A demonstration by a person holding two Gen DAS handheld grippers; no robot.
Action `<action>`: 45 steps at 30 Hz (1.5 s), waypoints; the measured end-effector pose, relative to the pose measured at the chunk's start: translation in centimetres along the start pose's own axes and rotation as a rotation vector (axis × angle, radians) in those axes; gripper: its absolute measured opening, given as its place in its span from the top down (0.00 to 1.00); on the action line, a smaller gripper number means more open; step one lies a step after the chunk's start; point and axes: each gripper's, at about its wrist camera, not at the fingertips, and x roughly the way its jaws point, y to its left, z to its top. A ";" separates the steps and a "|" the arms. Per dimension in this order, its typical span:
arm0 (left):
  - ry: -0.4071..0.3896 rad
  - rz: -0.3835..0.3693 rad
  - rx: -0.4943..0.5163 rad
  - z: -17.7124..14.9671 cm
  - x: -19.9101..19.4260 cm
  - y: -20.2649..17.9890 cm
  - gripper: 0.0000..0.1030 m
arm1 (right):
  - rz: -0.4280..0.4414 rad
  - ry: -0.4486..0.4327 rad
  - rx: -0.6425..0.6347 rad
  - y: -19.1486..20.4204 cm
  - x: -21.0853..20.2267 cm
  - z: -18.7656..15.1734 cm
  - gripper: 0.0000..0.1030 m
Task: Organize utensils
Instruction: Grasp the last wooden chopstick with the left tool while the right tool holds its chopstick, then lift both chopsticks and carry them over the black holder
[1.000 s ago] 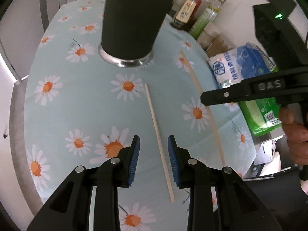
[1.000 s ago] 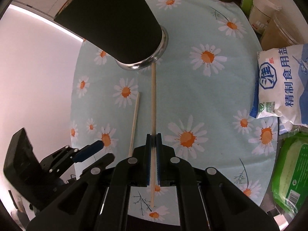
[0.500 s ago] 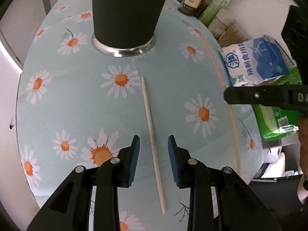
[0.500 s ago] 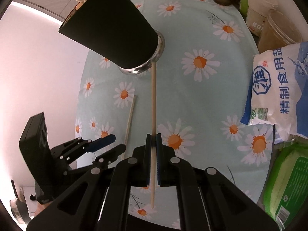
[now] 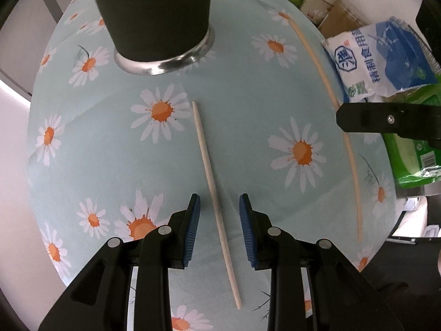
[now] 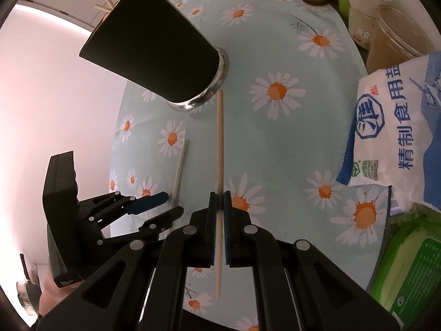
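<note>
A black cup (image 5: 154, 13) with a steel base stands on the daisy tablecloth (image 5: 248, 110); in the right wrist view the cup (image 6: 157, 55) holds several chopsticks. My left gripper (image 5: 219, 212) is open, its blue pads either side of a wooden chopstick (image 5: 212, 190) lying on the cloth. My right gripper (image 6: 219, 204) is shut on a second chopstick (image 6: 219, 143) and holds it above the cloth, tip pointing toward the cup's base. That chopstick (image 5: 339, 113) and a right finger (image 5: 386, 121) show in the left wrist view. The left gripper (image 6: 162, 204) shows in the right wrist view.
A blue-and-white salt bag (image 6: 399, 138) and a green packet (image 6: 408, 270) lie at the right edge. Bottles and plastic tubs (image 6: 366, 8) stand at the far right. The table edge runs close on the left and near sides.
My right gripper has lifted its chopstick off the cloth and drawn back from the cup. My left gripper has shifted so the lying chopstick sits centred between its pads.
</note>
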 end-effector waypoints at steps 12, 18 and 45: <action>0.013 0.029 -0.018 2.0 0.7 -0.4 0.95 | 0.031 0.001 -0.015 0.5 0.3 0.7 0.95; -0.017 0.004 -0.062 0.5 -0.2 0.6 0.96 | 0.027 0.001 -0.026 0.9 0.5 0.9 0.95; -0.332 -0.073 -0.198 -3.1 -9.1 3.1 0.97 | 0.078 -0.084 -0.142 4.3 -1.6 0.9 0.95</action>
